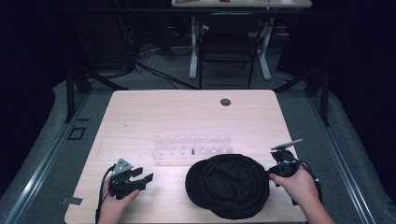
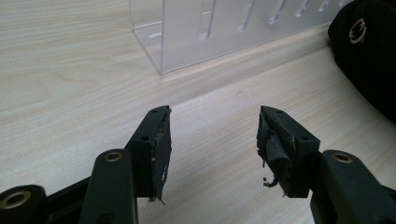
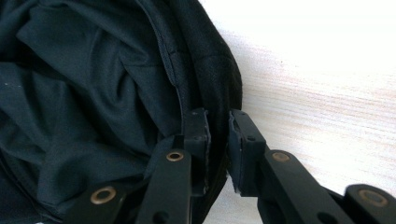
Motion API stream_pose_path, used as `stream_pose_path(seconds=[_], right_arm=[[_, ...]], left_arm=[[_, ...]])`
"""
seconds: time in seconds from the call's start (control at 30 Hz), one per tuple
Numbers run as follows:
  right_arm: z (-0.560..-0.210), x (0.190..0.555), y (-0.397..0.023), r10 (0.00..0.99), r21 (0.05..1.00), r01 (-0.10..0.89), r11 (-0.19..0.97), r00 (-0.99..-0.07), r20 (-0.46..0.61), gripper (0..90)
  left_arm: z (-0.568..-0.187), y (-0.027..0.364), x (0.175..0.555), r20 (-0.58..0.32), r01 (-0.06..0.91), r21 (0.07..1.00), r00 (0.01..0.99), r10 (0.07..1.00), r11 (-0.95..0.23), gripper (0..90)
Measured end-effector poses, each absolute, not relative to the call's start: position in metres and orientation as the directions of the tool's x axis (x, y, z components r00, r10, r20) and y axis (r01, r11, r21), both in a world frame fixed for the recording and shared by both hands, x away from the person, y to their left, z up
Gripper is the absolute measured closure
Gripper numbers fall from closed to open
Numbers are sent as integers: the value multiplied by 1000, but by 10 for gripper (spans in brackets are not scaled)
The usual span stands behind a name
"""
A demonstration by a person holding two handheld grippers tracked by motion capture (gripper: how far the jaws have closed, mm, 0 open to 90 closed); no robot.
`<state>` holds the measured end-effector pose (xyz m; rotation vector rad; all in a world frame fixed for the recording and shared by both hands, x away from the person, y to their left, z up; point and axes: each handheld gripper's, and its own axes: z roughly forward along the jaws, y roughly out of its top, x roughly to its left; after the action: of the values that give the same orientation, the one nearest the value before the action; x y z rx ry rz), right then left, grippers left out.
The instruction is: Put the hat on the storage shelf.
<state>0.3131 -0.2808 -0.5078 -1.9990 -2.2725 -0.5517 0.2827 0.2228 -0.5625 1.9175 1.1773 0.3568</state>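
Note:
A black hat (image 1: 229,184) lies crown down near the table's front edge, its dark lining (image 3: 93,93) facing up. My right gripper (image 1: 271,175) is at the hat's right rim. In the right gripper view its jaws (image 3: 218,116) stand one inside and one outside the rim, shut on the fabric edge between them. My left gripper (image 1: 144,174) rests low over the table to the left of the hat, apart from it. Its jaws (image 2: 215,114) are open with bare wood between them. The hat's edge, with a brass eyelet, shows at the upper right of the left gripper view (image 2: 369,56).
A clear acrylic rack (image 1: 191,147) with slots stands just behind the hat, close ahead of the left gripper (image 2: 210,32). The wooden table (image 1: 163,112) has a round cable hole (image 1: 225,101) at the back. A chair (image 1: 227,46) and a desk stand beyond the table.

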Motion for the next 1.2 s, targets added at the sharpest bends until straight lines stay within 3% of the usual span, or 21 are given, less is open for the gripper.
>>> stream_pose_path(seconds=[0.6, 1.2], right_arm=[[-505, 322, -283, 936, 132, 986, 105, -143, 321, 867], [-479, 318, -279, 914, 157, 982, 103, -155, 375, 875]], left_arm=[[-563, 224, 283, -178, 603, 770, 517, 837, -209, 452], [-562, 224, 283, -180, 603, 770, 518, 836, -208, 452]])
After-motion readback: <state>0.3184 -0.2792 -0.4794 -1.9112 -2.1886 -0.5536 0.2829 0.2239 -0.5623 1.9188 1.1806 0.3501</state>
